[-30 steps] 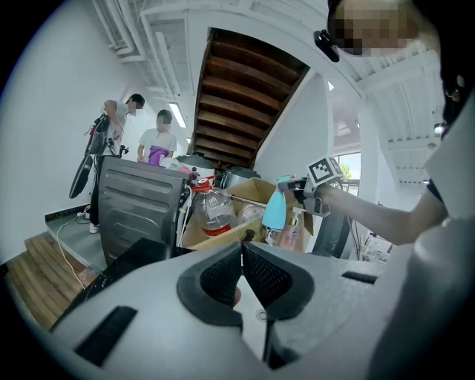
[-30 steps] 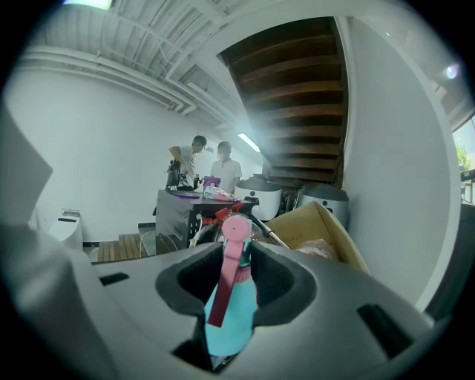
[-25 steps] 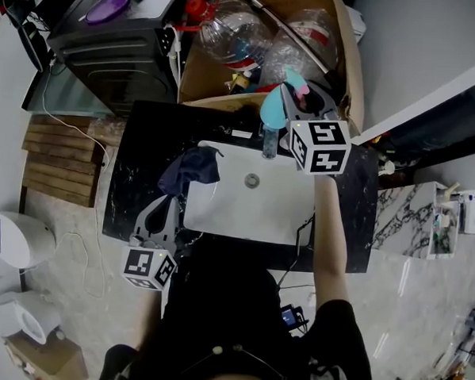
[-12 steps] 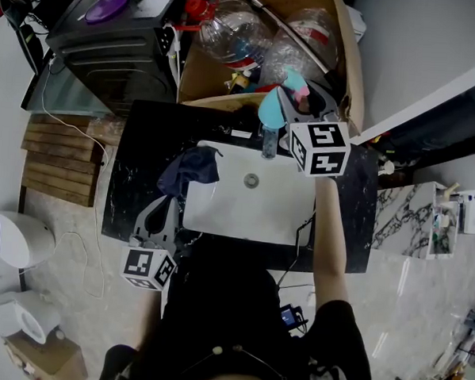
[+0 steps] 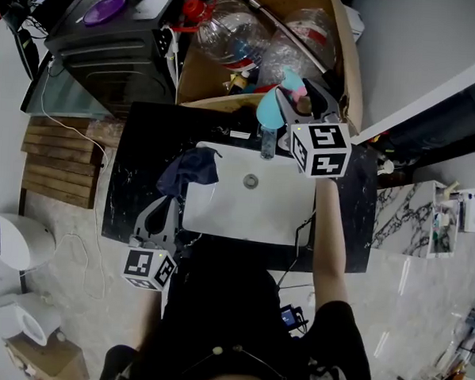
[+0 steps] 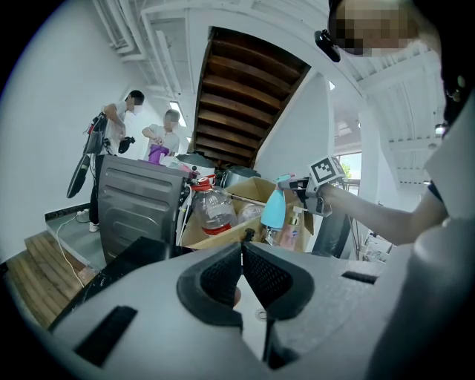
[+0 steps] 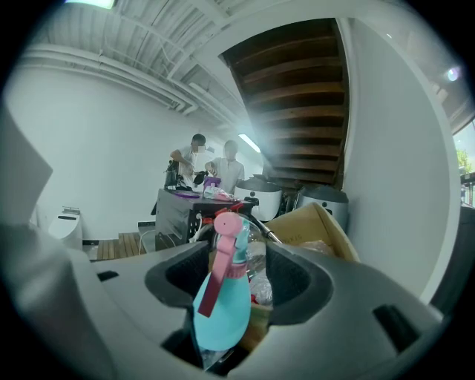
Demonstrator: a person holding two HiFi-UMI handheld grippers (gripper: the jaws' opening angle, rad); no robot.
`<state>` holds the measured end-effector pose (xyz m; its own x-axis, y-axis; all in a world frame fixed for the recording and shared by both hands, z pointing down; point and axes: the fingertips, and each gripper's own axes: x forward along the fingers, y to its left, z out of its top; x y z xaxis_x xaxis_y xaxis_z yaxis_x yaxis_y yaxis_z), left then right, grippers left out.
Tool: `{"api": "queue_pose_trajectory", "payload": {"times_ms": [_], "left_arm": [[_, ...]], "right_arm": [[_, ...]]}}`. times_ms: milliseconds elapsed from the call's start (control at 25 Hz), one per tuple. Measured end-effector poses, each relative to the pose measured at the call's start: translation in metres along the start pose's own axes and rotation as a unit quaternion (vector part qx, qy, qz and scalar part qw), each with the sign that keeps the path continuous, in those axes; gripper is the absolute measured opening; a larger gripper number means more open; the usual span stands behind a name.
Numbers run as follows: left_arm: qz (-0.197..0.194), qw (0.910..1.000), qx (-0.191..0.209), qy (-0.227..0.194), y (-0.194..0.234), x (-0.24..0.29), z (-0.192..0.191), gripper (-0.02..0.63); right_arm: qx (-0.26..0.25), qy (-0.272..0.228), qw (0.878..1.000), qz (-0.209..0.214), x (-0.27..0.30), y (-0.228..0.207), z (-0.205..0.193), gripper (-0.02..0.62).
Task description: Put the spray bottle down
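The left gripper (image 5: 172, 202) hangs at the near left corner of the white rectangular sink (image 5: 252, 214), which is sunk into the black marbled bench (image 5: 143, 164). Its jaws are closed together with nothing between them. A dark blue crumpled cloth (image 5: 192, 168) lies over the sink's left rim, just beyond that gripper. At the sink's far rim, right of its middle, the teal plastic spray bottle with a pink trigger head (image 5: 269, 111) stands upright. The right gripper (image 5: 302, 93) is at the sink's far right corner. Its jaws have just been opening and now stand wide on either side of the bottle, with a gap showing at each pad. An open brown cardboard box (image 5: 351, 64) of clutter sits beyond the sink's far rim.
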<state>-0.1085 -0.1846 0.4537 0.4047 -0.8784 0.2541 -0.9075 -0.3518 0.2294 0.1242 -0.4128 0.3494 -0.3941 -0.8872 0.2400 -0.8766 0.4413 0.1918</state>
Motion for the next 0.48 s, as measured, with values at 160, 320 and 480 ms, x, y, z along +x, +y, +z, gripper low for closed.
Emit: {"api": "queue_pose_trajectory", "payload": {"times_ms": [160,320,480], "left_arm": [[-0.002,1.0,0.0,-0.001,-0.002,0.001,0.001,0.009],[-0.006,0.9999,0.005,-0.008,-0.003,0.001,0.008,0.01],[-0.018,0.9996,0.012,-0.017,-0.007,0.008,0.018,0.009]], "right_arm": [[0.015,-0.012,1.0,-0.008,-0.021,0.002,0.001,0.262],[0.062,-0.042,0.997,-0.023,-0.066,0.007,-0.008,0.262],[0.102,-0.065,0.992,-0.031,-0.112,0.017,-0.027,0.248]]}}
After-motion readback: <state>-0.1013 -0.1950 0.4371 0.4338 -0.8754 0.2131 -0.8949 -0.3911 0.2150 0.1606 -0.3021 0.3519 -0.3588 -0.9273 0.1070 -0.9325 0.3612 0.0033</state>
